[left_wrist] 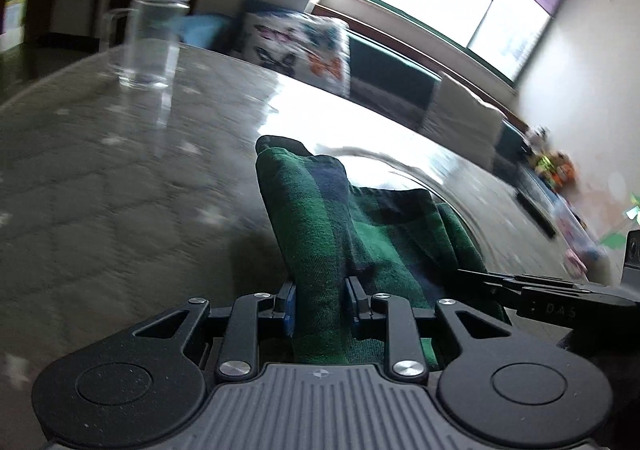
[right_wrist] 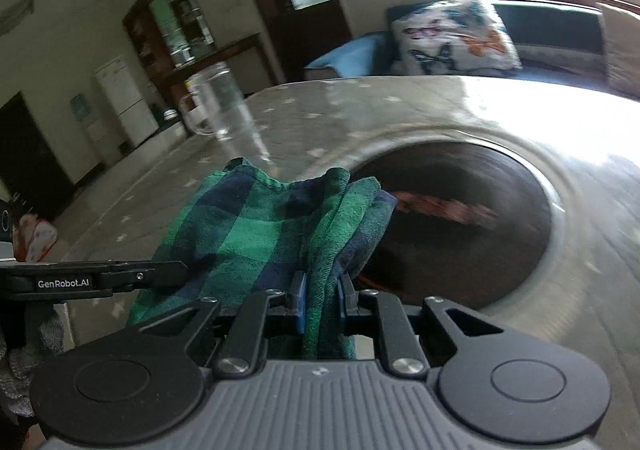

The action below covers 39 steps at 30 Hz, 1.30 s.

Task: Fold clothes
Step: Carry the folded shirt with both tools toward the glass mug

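A green and navy checked cloth (left_wrist: 340, 226) is held bunched above a grey patterned table (left_wrist: 120, 169). My left gripper (left_wrist: 320, 302) is shut on one fold of it, the cloth rising between the blue pads. My right gripper (right_wrist: 322, 302) is shut on another bunched edge of the same cloth (right_wrist: 256, 234). The two grippers are close together: the right one shows at the right edge of the left wrist view (left_wrist: 540, 290), and the left one at the left edge of the right wrist view (right_wrist: 92, 278).
A clear glass mug (left_wrist: 154, 37) stands on the far left of the table, also in the right wrist view (right_wrist: 218, 105). A dark round recess (right_wrist: 460, 217) sits in the table's middle. A butterfly cushion (left_wrist: 300, 45) lies on a bench beyond.
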Motion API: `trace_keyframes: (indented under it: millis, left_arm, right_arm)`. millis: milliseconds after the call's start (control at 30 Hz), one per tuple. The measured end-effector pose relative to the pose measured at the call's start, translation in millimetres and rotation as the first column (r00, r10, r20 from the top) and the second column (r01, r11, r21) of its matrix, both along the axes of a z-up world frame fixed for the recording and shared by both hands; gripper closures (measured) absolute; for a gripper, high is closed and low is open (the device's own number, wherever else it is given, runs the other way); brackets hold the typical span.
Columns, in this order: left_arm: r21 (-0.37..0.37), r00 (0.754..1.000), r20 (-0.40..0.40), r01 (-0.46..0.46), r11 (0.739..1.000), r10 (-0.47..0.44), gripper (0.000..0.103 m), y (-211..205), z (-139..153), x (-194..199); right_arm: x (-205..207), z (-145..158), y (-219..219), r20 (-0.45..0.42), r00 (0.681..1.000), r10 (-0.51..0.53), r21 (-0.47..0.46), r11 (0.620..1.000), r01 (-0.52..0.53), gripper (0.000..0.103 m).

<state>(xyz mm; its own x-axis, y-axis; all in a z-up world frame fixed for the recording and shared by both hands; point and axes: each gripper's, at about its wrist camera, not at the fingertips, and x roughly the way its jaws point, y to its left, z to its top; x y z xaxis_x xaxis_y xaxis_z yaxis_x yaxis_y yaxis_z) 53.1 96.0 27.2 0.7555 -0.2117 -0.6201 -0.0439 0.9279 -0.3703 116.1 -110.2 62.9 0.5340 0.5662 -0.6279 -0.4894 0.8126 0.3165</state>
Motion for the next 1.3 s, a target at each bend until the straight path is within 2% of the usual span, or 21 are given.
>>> trace_keyframes:
  millis: [167,367,667,833,900,1067,1167,1300]
  left_arm:
    - [0.014,0.995,0.012,-0.104,0.995,0.104,0.076,43,2,0]
    - [0.022,0.977,0.001,-0.214,0.976,0.214,0.076,85,2,7]
    - [0.052,0.949,-0.014,-0.315,0.948,0.316,0.076,125,1,30]
    - [0.060,0.942,-0.044,-0.331,0.942,0.334,0.074,131,-12,42]
    - [0.064,0.942,-0.041,-0.330,0.942,0.333,0.072,130,-13,42]
    - [0.066,0.945,-0.036,-0.324,0.944,0.327,0.065,129,-14,44]
    - [0.071,0.944,-0.038,-0.326,0.943,0.329,0.064,126,-14,45]
    - [0.068,0.942,-0.044,-0.330,0.942,0.333,0.063,128,-15,47]
  right_arm:
    - [26,3,53,0.009,0.996,0.090,-0.013,0.996,-0.090,0.090]
    - [54,-2,110,0.011,0.983,0.186,-0.018,0.982,-0.186,0.090]
    - [94,-12,158,0.014,0.965,0.261,-0.004,0.965,-0.261,0.089]
    - [111,-22,167,0.024,0.967,0.253,-0.038,0.967,-0.252,0.087]
    - [112,-19,166,0.040,0.971,0.235,-0.044,0.971,-0.234,0.083]
    - [105,-1,172,0.129,0.960,0.247,-0.060,0.969,-0.241,0.083]
    - [106,1,183,0.132,0.950,0.283,-0.048,0.959,-0.279,0.083]
    - [117,-13,198,0.100,0.953,0.286,-0.090,0.957,-0.277,0.083]
